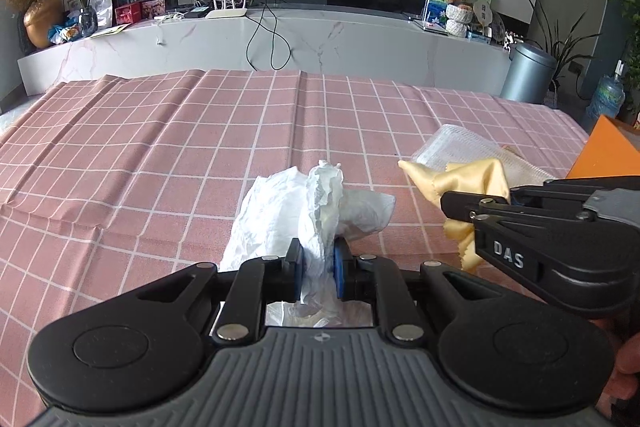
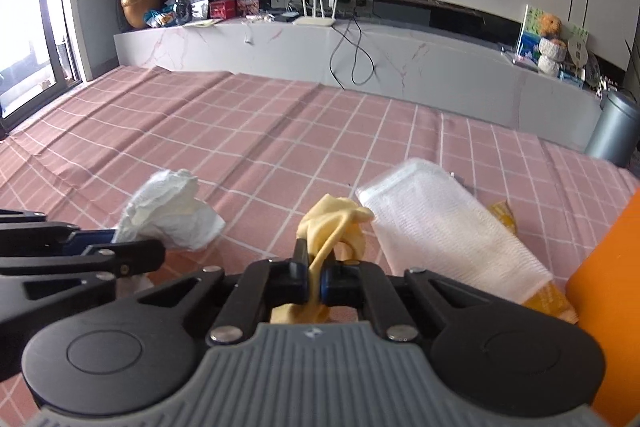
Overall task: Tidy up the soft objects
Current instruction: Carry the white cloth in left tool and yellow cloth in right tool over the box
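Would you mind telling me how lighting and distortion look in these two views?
Left wrist view: even daylight, the pink checked cloth bowed by the fisheye, white tissue sharp. Right wrist view: the window at left is blown out, the yellow cloth is crisp.

Left hand-held gripper (image 1: 318, 267): black linkage arms w/ silver rivets, grey ribbed body, blue finger pads (image 1: 341, 269); right hand-held gripper (image 2: 314, 277): same build, white "DAS" lettering on side.
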